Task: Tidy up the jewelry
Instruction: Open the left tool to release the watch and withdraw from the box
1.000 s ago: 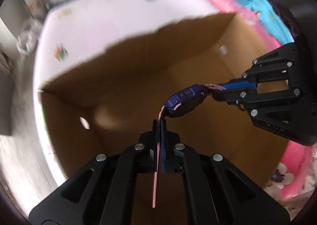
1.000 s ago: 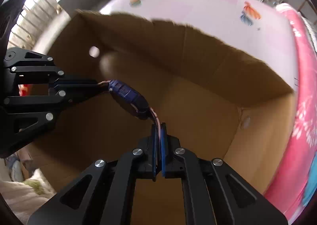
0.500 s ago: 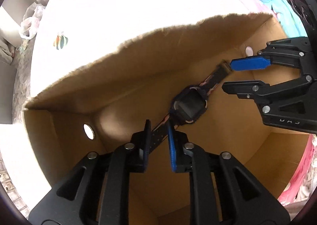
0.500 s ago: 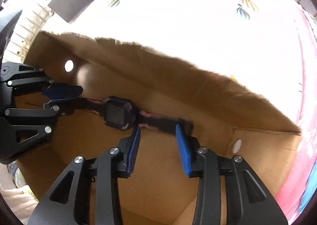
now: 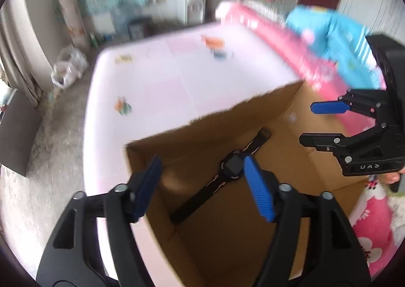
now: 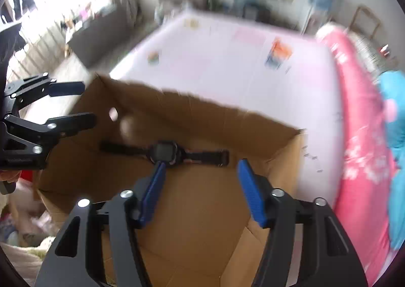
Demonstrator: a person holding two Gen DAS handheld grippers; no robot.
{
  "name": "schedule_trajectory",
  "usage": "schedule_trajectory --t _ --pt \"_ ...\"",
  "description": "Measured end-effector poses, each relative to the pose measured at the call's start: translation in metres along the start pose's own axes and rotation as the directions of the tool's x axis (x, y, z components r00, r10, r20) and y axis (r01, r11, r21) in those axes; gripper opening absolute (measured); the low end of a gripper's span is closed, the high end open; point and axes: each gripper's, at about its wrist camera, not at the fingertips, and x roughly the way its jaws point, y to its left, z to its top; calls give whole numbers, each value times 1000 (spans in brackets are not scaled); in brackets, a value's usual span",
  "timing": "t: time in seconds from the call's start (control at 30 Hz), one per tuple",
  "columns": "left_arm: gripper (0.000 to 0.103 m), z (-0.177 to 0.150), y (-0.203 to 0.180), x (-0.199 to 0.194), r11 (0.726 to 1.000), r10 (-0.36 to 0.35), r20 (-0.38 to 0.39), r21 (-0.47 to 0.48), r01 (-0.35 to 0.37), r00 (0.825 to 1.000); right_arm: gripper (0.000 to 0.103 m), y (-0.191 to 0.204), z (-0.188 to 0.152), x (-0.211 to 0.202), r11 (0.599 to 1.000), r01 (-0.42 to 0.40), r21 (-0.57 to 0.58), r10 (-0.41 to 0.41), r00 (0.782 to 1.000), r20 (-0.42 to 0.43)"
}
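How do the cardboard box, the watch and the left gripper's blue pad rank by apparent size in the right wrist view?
1. cardboard box
2. watch
3. left gripper's blue pad, though it sits nearer the camera, so unsure.

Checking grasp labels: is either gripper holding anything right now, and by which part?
Nothing is held. The left gripper and right gripper are both open, and the watch lies flat on the floor of the cardboard box, clear of all fingers.

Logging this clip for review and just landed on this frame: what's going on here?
A person holds two grippers above a cardboard box on a bed. A dark watch lies flat on the box floor, straps stretched out. The left hand-held gripper and the right hand-held gripper are both open and touch nothing, so the watch looks already put away.
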Motion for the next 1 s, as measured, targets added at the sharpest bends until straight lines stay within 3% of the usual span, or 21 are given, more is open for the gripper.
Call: schedule_trajectory --t 0.1,0.2,0.3,0.43,0.63,0.8,0.87,1.0 --pt "83 -16 8 -46 999 -38 160 -25 42 986 76 1 -7 -40 999 33 -8 -31 990 137" --pt "86 -47 5 -78 996 -41 249 -67 60 968 87 13 -38 -90 997 67 25 -71 959 273" --pt "89 -91 6 -93 990 -29 251 -127 63 968 94 21 -72 -117 996 64 66 -83 936 343" --pt "90 -150 5 -105 981 18 229 -193 27 973 96 35 -119 -131 996 13 83 -42 933 357" --pt "90 -214 5 -63 955 110 99 -288 -77 989 96 44 -184 -112 977 -5 214 -61 951 303" --pt "90 -240 4 -23 940 124 7 -321 -115 992 96 53 -218 -63 938 25 345 -70 990 119" --pt "90 -246 3 -15 940 144 -7 -313 -139 990 96 66 -227 -40 938 64 339 -77 997 25" --pt "90 -249 5 1 940 138 -35 -310 -142 990 96 88 -229 -16 954 109 278 -100 994 -48"
